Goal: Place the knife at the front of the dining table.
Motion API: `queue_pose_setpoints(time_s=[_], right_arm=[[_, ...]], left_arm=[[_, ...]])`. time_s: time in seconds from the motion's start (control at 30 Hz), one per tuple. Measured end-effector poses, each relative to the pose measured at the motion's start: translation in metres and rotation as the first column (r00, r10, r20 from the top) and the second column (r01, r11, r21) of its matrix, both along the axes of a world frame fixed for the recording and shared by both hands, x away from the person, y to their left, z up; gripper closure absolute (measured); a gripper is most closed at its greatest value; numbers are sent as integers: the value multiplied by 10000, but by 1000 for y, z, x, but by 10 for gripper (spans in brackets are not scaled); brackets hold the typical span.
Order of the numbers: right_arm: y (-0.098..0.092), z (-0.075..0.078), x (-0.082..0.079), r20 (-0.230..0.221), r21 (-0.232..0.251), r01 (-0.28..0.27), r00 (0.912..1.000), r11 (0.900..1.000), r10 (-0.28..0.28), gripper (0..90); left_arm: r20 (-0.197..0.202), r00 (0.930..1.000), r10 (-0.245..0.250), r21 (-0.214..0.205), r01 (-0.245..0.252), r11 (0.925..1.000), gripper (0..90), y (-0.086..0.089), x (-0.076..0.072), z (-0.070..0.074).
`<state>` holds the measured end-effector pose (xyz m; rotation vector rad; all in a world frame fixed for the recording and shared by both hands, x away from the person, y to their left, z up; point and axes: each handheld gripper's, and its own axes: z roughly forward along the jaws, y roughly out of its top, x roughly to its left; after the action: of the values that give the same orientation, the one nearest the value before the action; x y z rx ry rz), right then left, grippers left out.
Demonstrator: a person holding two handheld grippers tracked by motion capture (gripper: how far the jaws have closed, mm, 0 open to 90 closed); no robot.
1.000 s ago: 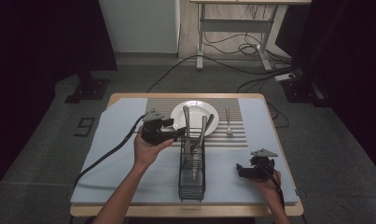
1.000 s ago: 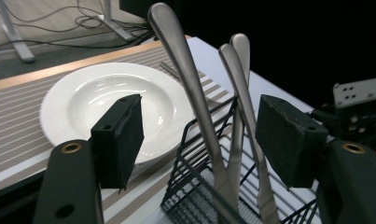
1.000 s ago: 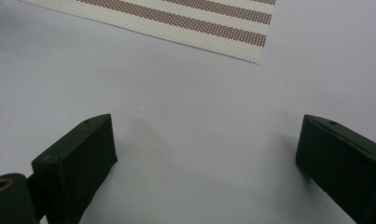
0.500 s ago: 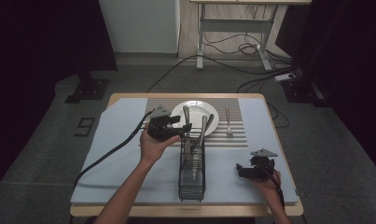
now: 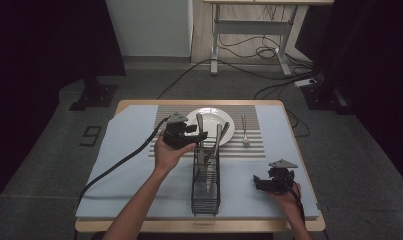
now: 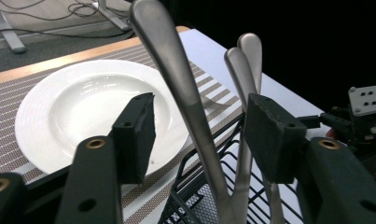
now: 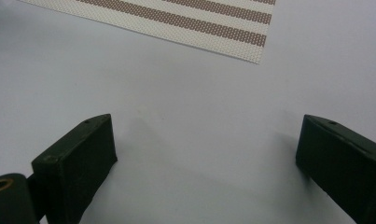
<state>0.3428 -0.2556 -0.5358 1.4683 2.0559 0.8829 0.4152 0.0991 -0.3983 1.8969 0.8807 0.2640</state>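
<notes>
A black wire cutlery rack (image 5: 205, 185) stands mid-table with three metal utensils upright in it. My left gripper (image 5: 199, 134) is at the rack's far end, next to the white plate (image 5: 224, 131). In the left gripper view, the nearest utensil handle (image 6: 171, 60) rises between the jaws of my left gripper (image 6: 199, 116). The jaws have just been closing, but neither pad touches the handle. Two more handles (image 6: 244, 60) stand just behind. My right gripper (image 5: 259, 184) rests low at the front right. In the right gripper view, my right gripper (image 7: 204, 154) is open over bare blue mat.
The plate (image 6: 83, 107) lies on a striped placemat (image 5: 174, 112) at the back, with a fork (image 5: 244, 131) to its right. A blue mat (image 5: 129, 165) covers the table. The left gripper's cable (image 5: 124, 160) trails across the mat to the front left.
My left hand has moved right, bringing its gripper up to the upright handle at the rack's far end. The right hand has stayed where it was.
</notes>
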Motion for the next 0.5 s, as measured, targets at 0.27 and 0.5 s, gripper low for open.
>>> queue_pose_setpoints(time_s=[0.27, 0.5], right_arm=[[0, 0, 0, 4, -4, -11, 10000, 10000, 11, 44], [0, 0, 0, 5, -11, -10, 10000, 10000, 10, 44]], left_arm=[[-66, 10000, -44, 70, 45, 10000, 536, -2, 4, -5], [-183, 9995, -263, -113, 261, 9996, 635, -3, 8, -9]])
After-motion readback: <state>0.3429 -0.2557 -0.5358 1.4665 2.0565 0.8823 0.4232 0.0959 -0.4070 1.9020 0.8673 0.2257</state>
